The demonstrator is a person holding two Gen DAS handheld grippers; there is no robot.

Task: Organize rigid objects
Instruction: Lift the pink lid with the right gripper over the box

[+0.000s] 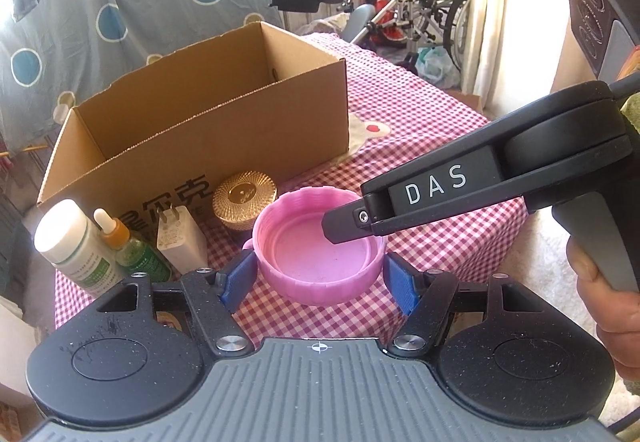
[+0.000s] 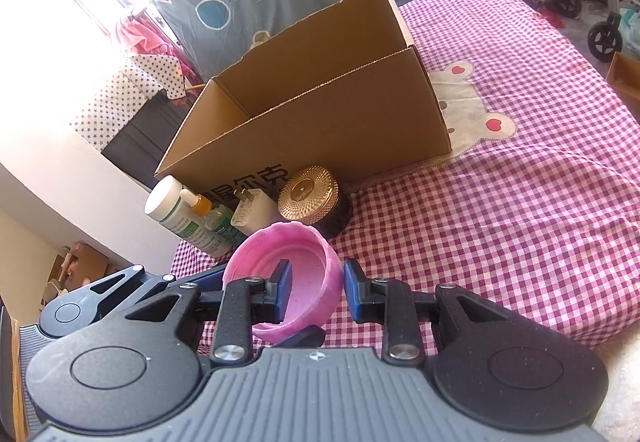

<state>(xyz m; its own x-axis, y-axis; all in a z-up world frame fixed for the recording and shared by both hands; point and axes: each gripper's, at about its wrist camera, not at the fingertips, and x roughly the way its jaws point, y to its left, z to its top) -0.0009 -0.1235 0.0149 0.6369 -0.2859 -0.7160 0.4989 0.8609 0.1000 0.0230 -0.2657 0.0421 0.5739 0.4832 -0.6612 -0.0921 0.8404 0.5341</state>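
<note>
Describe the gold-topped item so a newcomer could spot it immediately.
Find the open cardboard box on the pink checked cloth. A row of small things stands against its printed front; the gold-lidded jar ends that row, beside the white charger. Only it has a round, ridged metallic lid.

"das" on the right gripper (image 1: 346, 220); chinese print on the box (image 1: 192, 146).

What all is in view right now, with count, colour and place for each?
pink cap: one, pink, between both grippers, above the cloth
cardboard box: one, brown, open, behind the small items
gold-lidded jar: one, by the box front
charger plug: one, white, left of the jar
dropper bottle: one, green and amber, left of the plug
white bottle: one, far left
checked cloth: one, pink and white
left gripper: shut on the cap's sides
right gripper: shut on its wall
hand: one, right edge
</note>
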